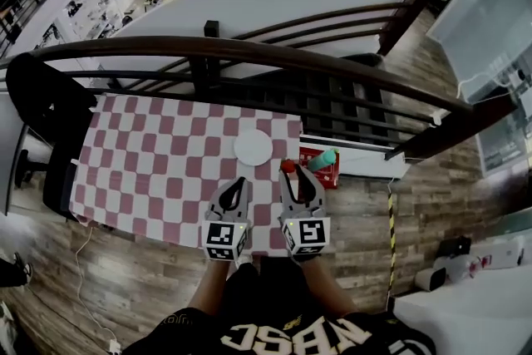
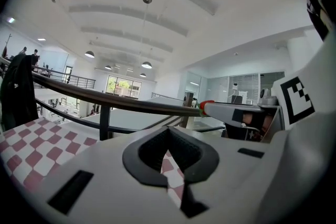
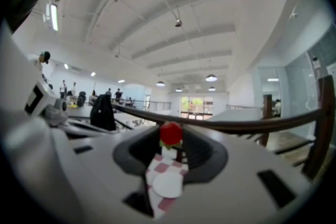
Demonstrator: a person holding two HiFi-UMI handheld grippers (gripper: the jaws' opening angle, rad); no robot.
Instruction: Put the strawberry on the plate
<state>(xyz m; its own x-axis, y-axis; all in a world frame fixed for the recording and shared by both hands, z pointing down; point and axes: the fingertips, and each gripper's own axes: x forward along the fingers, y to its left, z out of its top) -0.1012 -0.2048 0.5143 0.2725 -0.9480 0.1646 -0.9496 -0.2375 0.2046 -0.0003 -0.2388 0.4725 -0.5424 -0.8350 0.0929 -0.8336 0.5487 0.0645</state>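
A red strawberry [image 1: 288, 166] with a green cap sits between the tips of my right gripper [image 1: 291, 172], which is shut on it above the table's right edge. The right gripper view has the strawberry [image 3: 170, 134] at the fingertips, with the white plate [image 3: 168, 184] visible lower down through the gap. That round plate [image 1: 252, 148] lies empty on the red-and-white checked cloth [image 1: 158, 162], just left of and beyond the strawberry. My left gripper [image 1: 239, 182] hangs beside the right one, shut, nothing in it. In the left gripper view the strawberry [image 2: 206, 106] shows at the right gripper's tip.
A dark curved railing [image 1: 249, 50] runs along the table's far side. A black chair with a dark garment [image 1: 46, 108] stands at the table's left end. A red box with a teal object [image 1: 321, 162] sits just off the right edge, over wooden floor.
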